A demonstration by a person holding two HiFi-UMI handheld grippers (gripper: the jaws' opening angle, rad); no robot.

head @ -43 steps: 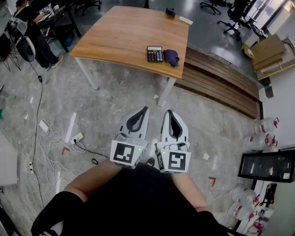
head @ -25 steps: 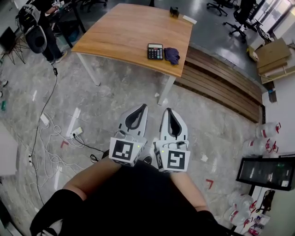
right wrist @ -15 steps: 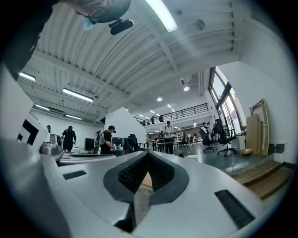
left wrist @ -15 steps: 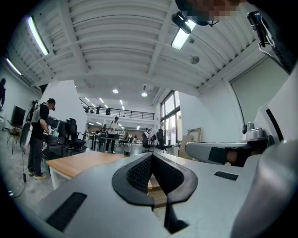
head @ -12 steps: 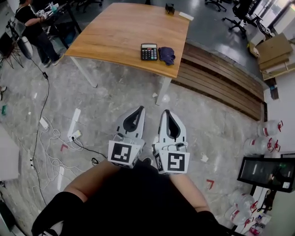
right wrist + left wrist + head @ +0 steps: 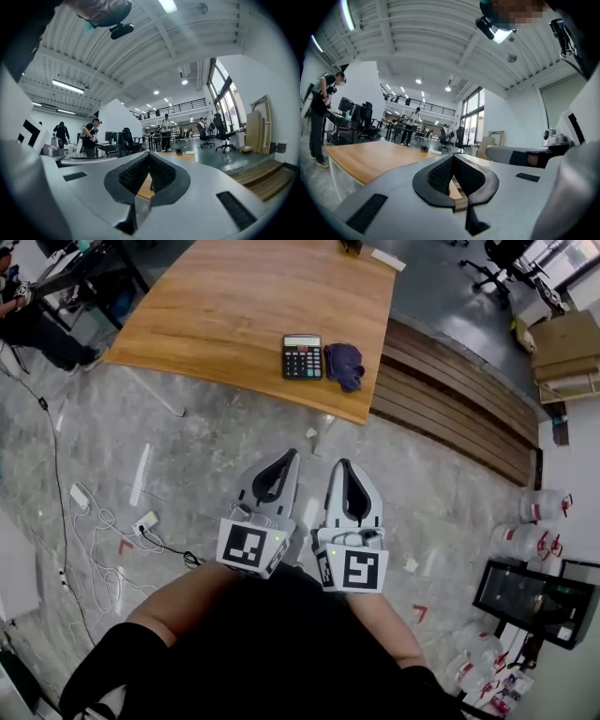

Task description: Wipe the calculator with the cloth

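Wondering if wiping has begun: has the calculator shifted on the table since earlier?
No. The calculator lies where it did, near the front edge of the table, just left of the cloth; only the camera's view has shifted.

Black calculator (image 6: 302, 356) w/ pale display strip at its far end is lying flat, keys up, by the near-right edge of the wooden table (image 6: 216, 306). Dark blue cloth (image 6: 343, 365) is sitting crumpled just right of it; can't tell if touching.
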